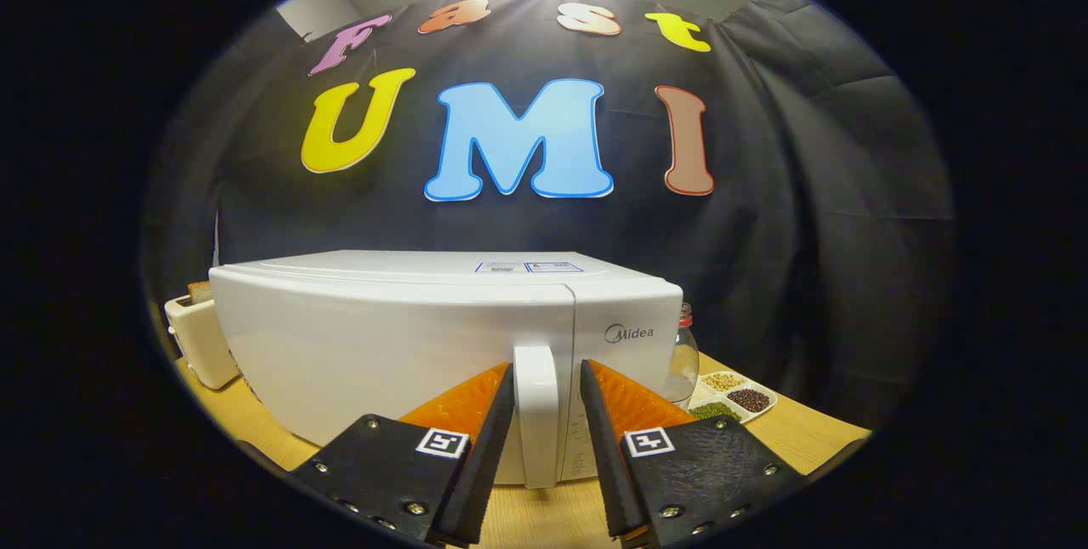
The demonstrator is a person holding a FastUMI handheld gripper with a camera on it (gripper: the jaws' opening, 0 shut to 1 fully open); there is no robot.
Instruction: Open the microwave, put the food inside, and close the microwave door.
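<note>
A white microwave point(382, 345) stands on the wooden table point(816, 434) right in front of me, with its door closed. Its vertical white handle point(537, 421) runs down the right side of the door, next to the control panel. My gripper point(547, 365) is open and straddles this handle. The left finger lies close against the handle's left side, while a narrow gap separates the right finger from its right side.
A white toaster point(200, 341) with a slice of bread in its slot stands left of the microwave. Behind the microwave's right end are a glass jar point(684, 353) and a white divided tray of beans point(733, 396). The booth's black cloth hangs behind.
</note>
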